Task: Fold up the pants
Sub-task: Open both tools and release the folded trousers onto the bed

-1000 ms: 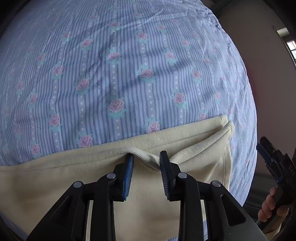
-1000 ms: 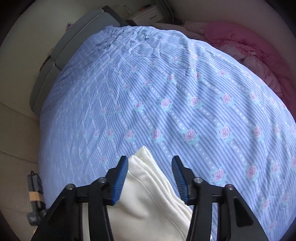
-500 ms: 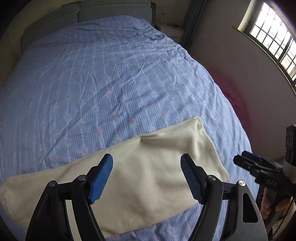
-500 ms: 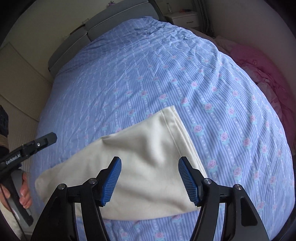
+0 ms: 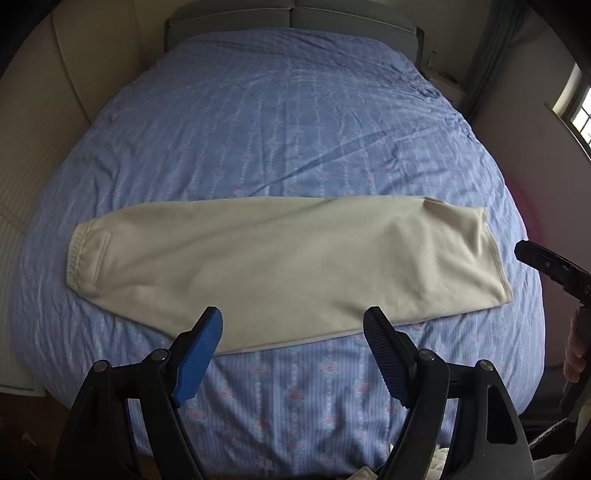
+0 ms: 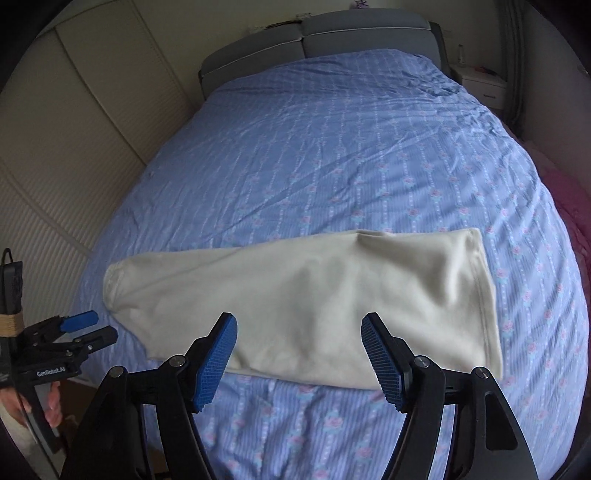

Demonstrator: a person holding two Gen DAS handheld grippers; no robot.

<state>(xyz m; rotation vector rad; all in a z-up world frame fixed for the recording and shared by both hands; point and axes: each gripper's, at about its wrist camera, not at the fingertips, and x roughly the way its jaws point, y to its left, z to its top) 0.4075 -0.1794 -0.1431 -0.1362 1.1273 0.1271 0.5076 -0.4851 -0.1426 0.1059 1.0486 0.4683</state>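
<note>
Opening, both tongs [image 5: 293, 326] [image 6: 299, 332] hover empty above pants [image 5: 280, 266]; waistband hidden.

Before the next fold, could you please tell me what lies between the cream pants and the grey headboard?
Only bare blue floral bedsheet, wrinkled, lies between the cream pants and the grey headboard; both wrist views show it.
</note>
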